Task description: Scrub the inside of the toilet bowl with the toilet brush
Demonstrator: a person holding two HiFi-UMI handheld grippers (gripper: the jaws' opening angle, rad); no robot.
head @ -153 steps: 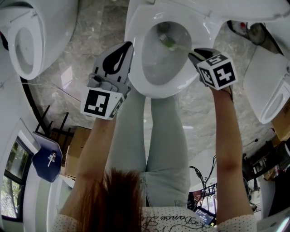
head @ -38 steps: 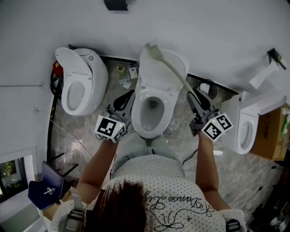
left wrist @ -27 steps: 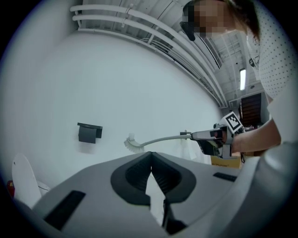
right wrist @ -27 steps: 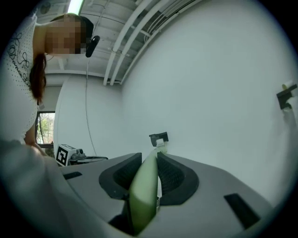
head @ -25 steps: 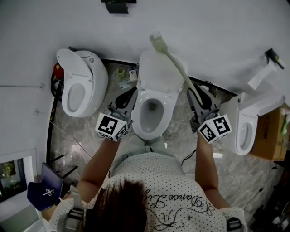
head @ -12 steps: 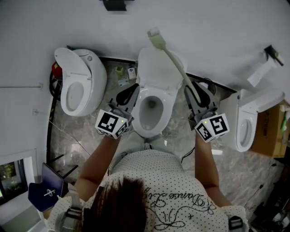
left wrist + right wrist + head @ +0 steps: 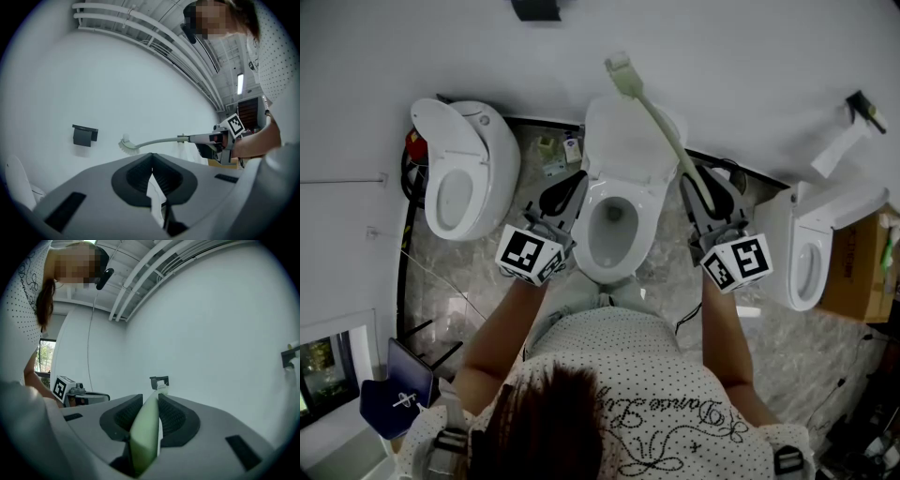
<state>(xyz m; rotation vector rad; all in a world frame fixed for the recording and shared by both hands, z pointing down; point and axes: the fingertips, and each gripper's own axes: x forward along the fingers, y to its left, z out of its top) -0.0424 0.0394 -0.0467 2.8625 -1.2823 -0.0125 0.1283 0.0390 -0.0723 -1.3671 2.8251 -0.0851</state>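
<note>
In the head view the white toilet [image 7: 598, 267] stands in the middle with its lid up and the bowl's inside showing. My right gripper [image 7: 698, 180], right of the bowl, is shut on the pale green toilet brush [image 7: 664, 127]. The brush points up and left, and its head [image 7: 622, 73] is in front of the wall above the lid, outside the bowl. In the right gripper view the handle [image 7: 145, 432] runs between the jaws of that gripper [image 7: 151, 397]. My left gripper [image 7: 572, 185] is beside the bowl's left rim. Seen in its own view, the left gripper [image 7: 151, 157] is shut and empty.
A second toilet [image 7: 464, 178] stands at the left and a third [image 7: 811, 253] at the right. A black box [image 7: 534, 9] hangs on the wall above. Small items [image 7: 558, 155] lie on the floor behind the middle toilet. A cardboard box [image 7: 862, 272] sits far right.
Six seconds ago the brush head was down inside the bowl; it is now lifted out and held up against the wall. Over the last second it rose a little more; the left gripper barely moved.
</note>
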